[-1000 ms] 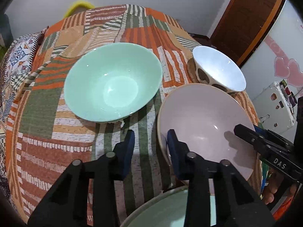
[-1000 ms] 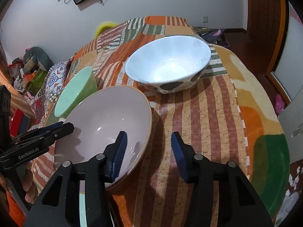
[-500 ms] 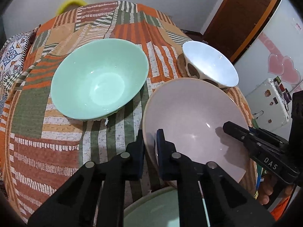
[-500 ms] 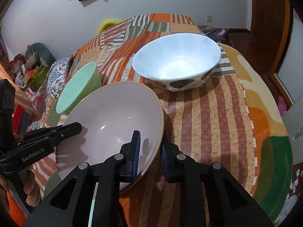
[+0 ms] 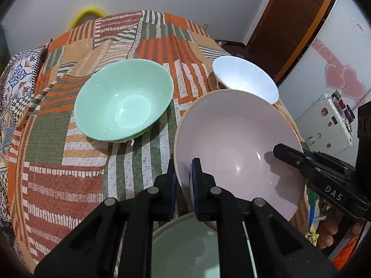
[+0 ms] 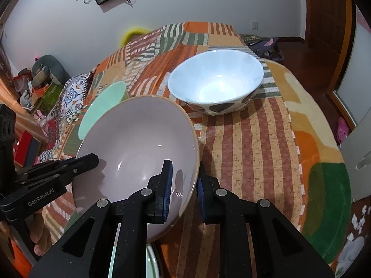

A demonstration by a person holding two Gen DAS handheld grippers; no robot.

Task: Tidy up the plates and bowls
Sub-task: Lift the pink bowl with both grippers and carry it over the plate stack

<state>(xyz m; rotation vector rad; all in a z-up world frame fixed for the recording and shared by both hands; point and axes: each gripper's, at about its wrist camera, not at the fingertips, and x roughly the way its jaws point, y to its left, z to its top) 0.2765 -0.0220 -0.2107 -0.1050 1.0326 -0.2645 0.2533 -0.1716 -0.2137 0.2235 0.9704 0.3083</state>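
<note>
Pink bowl [image 5: 234, 143] rim pinched between left claw [image 5: 184, 180], right claw [image 6: 183, 183] opposite.

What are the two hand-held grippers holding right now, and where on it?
Both hold the pale pink bowl by its rim: the left hand-held gripper on one side, the right hand-held gripper on the opposite side.

A pale lilac bowl [image 5: 234, 139], a mint-green bowl [image 5: 123, 102] and a brown-spotted white bowl [image 6: 215, 81] are seen on orange-striped patchwork cloth [image 5: 69, 162].
</note>
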